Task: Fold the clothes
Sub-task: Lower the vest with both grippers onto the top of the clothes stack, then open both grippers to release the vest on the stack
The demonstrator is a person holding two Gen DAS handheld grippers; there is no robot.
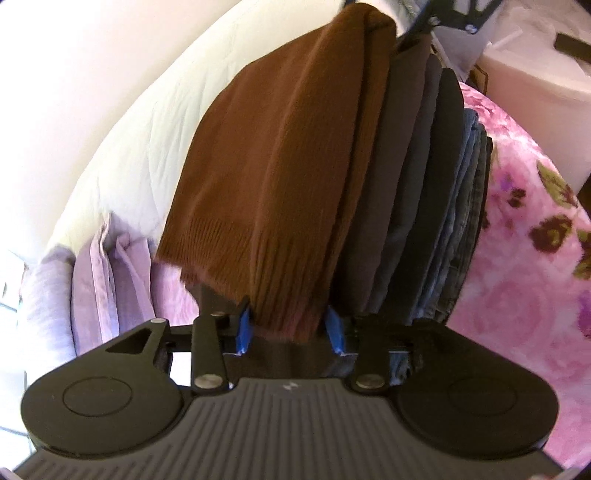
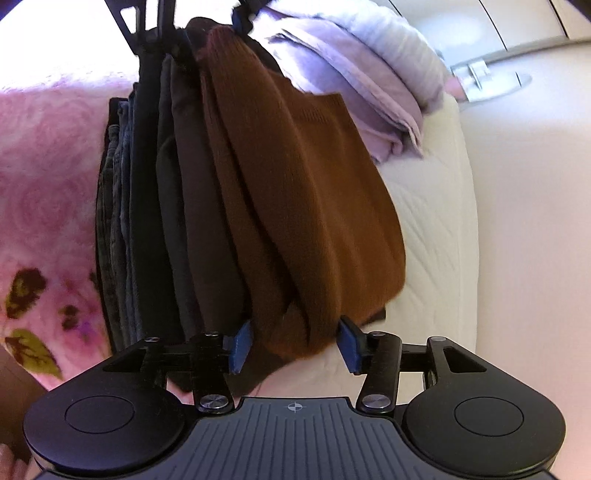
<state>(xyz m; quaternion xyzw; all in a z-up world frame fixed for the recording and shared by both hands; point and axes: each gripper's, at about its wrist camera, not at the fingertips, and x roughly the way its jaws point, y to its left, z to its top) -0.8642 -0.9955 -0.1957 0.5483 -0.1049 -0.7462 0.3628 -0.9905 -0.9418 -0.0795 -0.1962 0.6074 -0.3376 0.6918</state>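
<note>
A folded brown knitted sweater [image 1: 288, 166] [image 2: 306, 184] lies on top of a stack of dark folded clothes [image 1: 417, 184] [image 2: 166, 221] on a bed. My left gripper [image 1: 290, 328] is at one end of the sweater and my right gripper [image 2: 293, 343] at the other. Each has the sweater's edge between its blue pads [image 1: 243, 328] [image 2: 240, 347]. The pads stand beside the knit without squeezing it, and a thin gap shows in the right wrist view. Each gripper also shows at the far end in the other's view: right gripper [image 1: 454, 14], left gripper [image 2: 147, 22].
Blue jeans [image 1: 469, 203] [image 2: 114, 221] sit low in the stack. A pink floral blanket [image 1: 524, 258] [image 2: 44, 166] lies on one side of it, a white quilted cover [image 1: 147, 129] [image 2: 432, 240] on the other. Folded lilac cloths [image 1: 96, 277] [image 2: 369, 92] rest beyond the sweater.
</note>
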